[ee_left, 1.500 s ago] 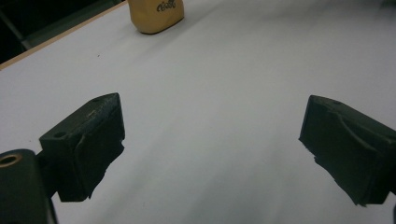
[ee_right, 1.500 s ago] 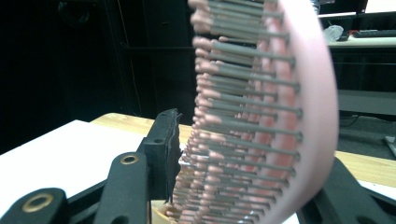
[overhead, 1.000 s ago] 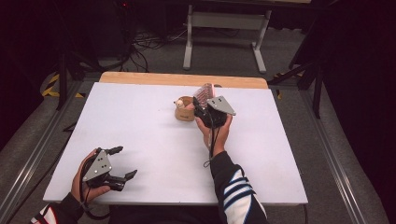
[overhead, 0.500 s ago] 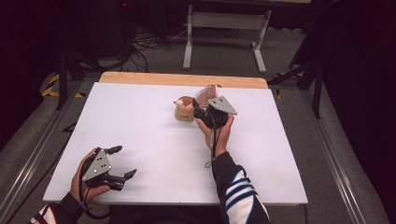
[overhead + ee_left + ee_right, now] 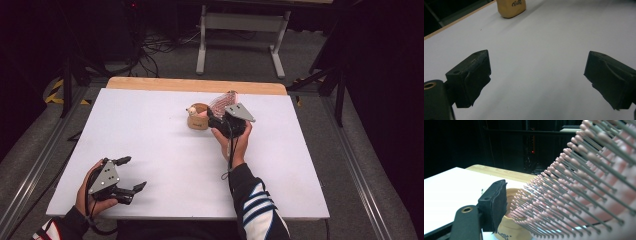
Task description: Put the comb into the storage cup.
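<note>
The right gripper (image 5: 218, 114) is clamped on a pink hairbrush (image 5: 221, 103), held up off the white table (image 5: 150, 135) just beside a small tan cup (image 5: 198, 121) near the far middle of the tabletop. From above, the brush is a pinkish patch poking out past the gripper's grey plate, slanting up and away from the hand. The right gripper view brings it close: rows of thin grey bristles with pink ball tips (image 5: 574, 192) sweep across the frame, one black jaw stands against them at the left, and the cup (image 5: 510, 230) sits right under the bristles. Whether brush and cup touch, I cannot tell.

The left gripper (image 5: 125, 174) rests at the near left corner, well apart, jaws spread wide with nothing between them. Its own view adds bare white table between the pads and the cup (image 5: 511, 8) far off, dark lettering on its side.
</note>
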Available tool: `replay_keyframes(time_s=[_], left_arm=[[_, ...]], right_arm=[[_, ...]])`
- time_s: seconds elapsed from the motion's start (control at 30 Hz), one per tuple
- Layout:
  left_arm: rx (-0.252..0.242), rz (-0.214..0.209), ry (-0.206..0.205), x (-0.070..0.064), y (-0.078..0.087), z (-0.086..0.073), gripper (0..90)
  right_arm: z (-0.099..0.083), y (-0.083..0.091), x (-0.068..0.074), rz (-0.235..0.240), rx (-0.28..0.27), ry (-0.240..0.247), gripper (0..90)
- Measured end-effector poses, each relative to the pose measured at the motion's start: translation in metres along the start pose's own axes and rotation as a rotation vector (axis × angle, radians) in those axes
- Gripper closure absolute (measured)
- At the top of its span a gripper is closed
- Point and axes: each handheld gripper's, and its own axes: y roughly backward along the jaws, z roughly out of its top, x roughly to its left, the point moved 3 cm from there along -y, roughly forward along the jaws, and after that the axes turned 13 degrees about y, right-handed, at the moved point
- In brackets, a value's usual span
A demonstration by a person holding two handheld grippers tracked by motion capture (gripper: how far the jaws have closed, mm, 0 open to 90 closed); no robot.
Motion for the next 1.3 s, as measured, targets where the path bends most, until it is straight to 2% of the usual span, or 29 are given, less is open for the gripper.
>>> replay_keyframes(time_s=[0.27,0.77,1.2,1.3], left_arm=[[0.005,-0.001,-0.003,0.0001,0.0001,-0.0001,8.0],[0.005,0.009,-0.010,0.0014,0.0017,0.0006,8.0],[0.012,0.008,-0.012,0.0012,0.0015,0.0004,8.0],[0.014,0.009,-0.014,0.0012,0.0011,0.0004,8.0]], right_arm=[[-0.0037,-0.0006,-0.0012,0.010,0.016,-0.001,26.9],[-0.0079,-0.0011,-0.0017,0.012,0.051,0.029,25.1],[-0.0083,-0.0016,-0.0030,0.011,0.052,0.038,24.7],[-0.0074,-0.0017,-0.0026,0.017,0.053,0.048,20.8]])
